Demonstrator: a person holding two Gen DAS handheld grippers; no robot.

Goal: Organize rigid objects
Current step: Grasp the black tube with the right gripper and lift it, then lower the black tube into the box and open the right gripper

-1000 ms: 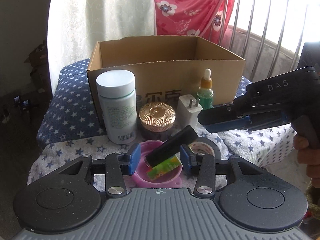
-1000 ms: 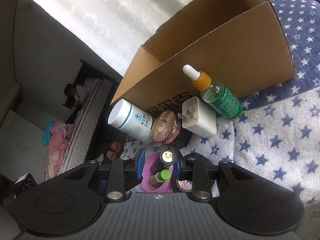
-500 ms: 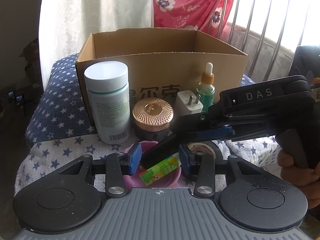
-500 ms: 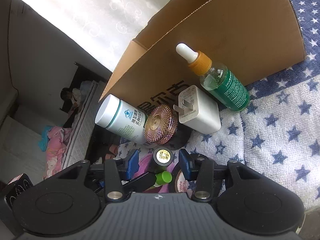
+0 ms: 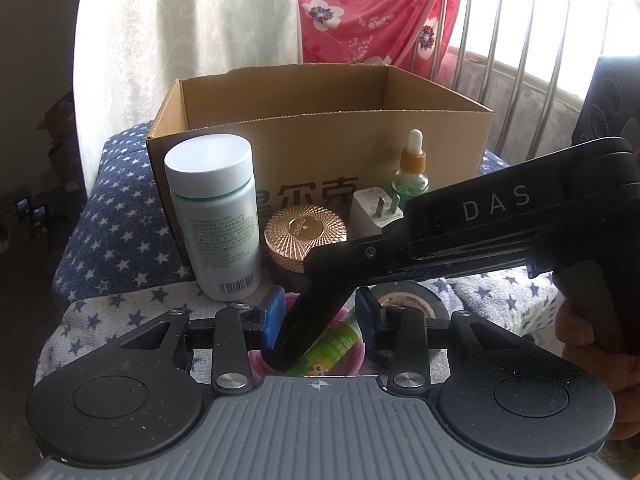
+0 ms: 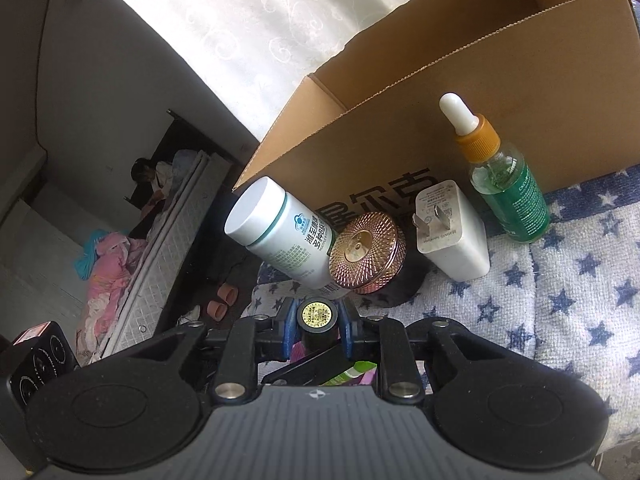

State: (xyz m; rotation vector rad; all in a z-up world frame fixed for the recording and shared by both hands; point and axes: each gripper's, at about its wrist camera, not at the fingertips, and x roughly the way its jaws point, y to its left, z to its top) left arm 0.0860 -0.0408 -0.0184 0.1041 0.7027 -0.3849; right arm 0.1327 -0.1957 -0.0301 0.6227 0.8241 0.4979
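Red floral cloth, white curtain, metal railing behind; star-print cover underneath.

Sunlit white curtain, red floral cloth, metal window bars, star-patterned blanket

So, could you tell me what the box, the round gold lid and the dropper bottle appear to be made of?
Box: brown corrugated cardboard, matte, fluting visible along the cut edges.
Round gold lid: looks like metal or metallised plastic; shiny, ribbed, rose-gold.
Dropper bottle: clear glass or plastic with green liquid showing through.
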